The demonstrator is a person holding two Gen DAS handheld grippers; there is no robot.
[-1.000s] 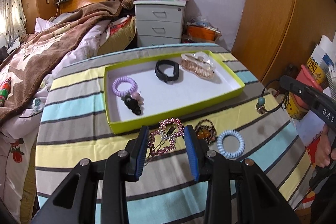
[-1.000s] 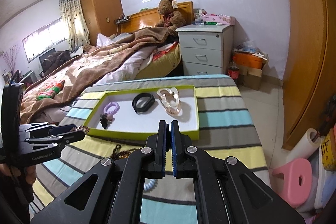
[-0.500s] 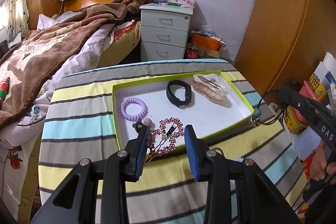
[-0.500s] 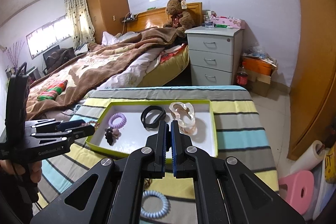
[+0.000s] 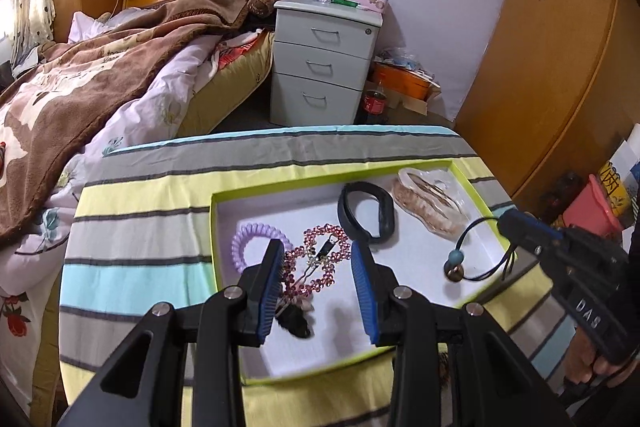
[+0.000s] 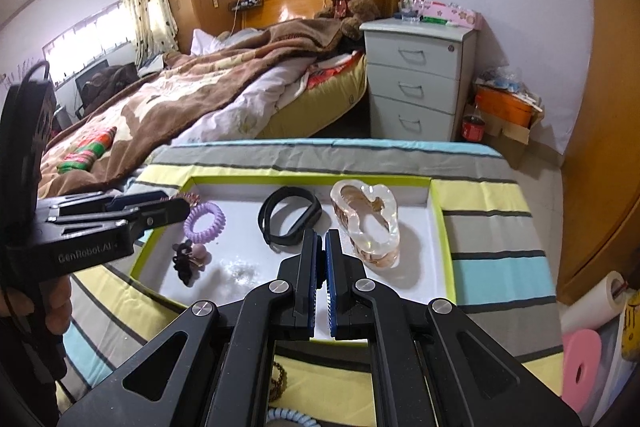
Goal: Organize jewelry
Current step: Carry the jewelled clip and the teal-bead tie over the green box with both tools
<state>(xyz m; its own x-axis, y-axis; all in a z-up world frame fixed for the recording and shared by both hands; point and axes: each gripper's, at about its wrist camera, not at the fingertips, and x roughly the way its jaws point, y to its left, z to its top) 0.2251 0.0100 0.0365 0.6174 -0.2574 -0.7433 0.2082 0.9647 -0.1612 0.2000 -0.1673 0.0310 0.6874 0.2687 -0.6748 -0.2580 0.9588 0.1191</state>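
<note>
- Lime-green card rimmed the white tray (image 5: 213, 227), which lay on a table under a striped cloth (image 5: 140, 227).
- The left gripper (image 5: 316, 251) hung over the near left part of the tray, its jaws partly apart, with the pink rhinestone clip (image 5: 320, 259) caught across the gap between the blue pads (image 5: 269, 291).
- In the right wrist view that clip poked out at the gripper's tip, clear of the tray floor.
- The right gripper (image 6: 322, 247) had its jaws all but closed, only a thin slit between them.
- In the left wrist view its tip pinched a black cord tie (image 5: 455, 259), whose blue bead and small bell dangled over the right end of the tray.
- A purple coil tie (image 5: 244, 243) lay in the tray's left part, just beside the left pad.
- A dark bow tie (image 6: 188, 259) sat near it, toward the front wall.
- A black band (image 5: 366, 211) lay mid-tray, with a clear claw clip (image 5: 428, 207) just to its right.
- On the cloth outside the tray, under the right gripper, lay a brown bead bracelet (image 6: 278, 379) and a blue coil tie (image 6: 286, 419), both partly hidden.
</note>
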